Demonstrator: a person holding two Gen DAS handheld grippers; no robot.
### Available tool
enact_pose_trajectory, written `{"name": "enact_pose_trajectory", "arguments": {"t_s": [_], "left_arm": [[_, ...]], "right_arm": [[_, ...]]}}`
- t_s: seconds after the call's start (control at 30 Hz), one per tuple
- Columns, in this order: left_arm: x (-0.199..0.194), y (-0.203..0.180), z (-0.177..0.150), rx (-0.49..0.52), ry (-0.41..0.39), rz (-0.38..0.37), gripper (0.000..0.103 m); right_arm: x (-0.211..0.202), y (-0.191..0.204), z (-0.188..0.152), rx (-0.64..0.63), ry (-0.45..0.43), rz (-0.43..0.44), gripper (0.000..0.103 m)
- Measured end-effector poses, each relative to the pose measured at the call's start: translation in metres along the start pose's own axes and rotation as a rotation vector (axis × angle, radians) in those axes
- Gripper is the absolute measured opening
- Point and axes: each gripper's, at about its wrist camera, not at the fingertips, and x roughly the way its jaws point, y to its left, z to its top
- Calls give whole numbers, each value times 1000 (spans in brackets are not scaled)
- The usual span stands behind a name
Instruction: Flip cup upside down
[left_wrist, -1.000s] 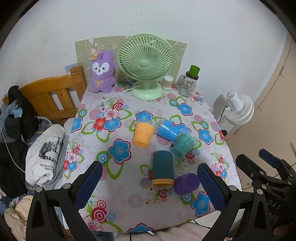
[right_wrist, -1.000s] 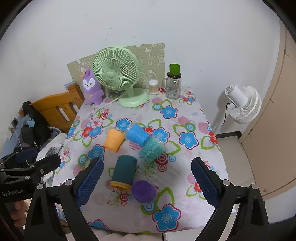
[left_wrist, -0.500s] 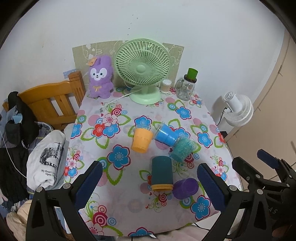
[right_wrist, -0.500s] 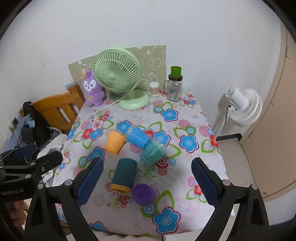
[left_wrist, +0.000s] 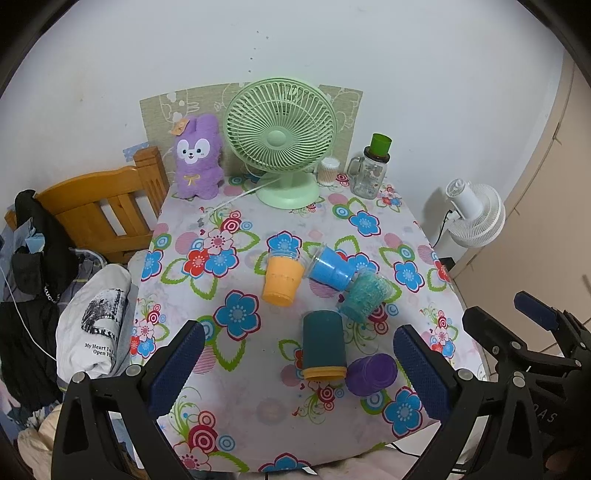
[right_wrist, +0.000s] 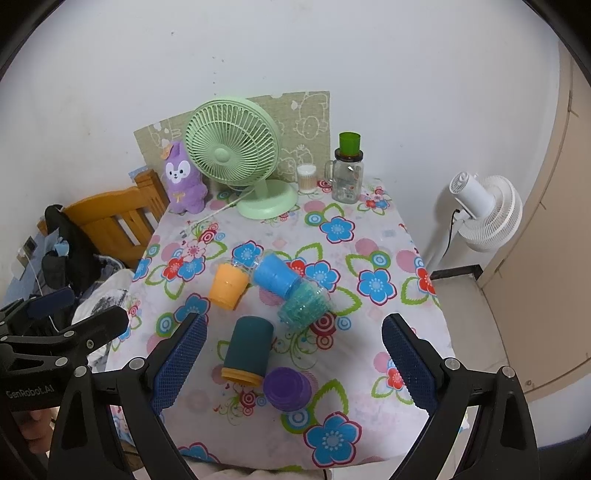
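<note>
Several cups lie on their sides on the floral tablecloth: an orange cup, a blue cup, a teal glitter cup, a dark teal cup with an orange rim and a purple cup. My left gripper is open and empty, above the table's near edge. My right gripper is open and empty, also above the near edge; it also shows in the left wrist view.
A green desk fan, a purple plush rabbit, a glass jar with a green cup on top and a small white container stand at the back. A wooden chair with clothes is left; a white floor fan is right.
Both grippers have pulled back and risen a little, so the table and cups look smaller and farther. The cups have not moved. Both grippers stay open.
</note>
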Motion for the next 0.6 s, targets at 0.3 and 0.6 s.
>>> {"name": "enact_pose_trajectory", "arguments": {"t_s": [0.3,0.6], "left_arm": [[0,1,0,2,-1,5,103],[1,2,-1,3,1,4,103]], "right_arm": [[1,1,0,-4,3,0,97],[1,1,-2,-2,6,-1,97]]}}
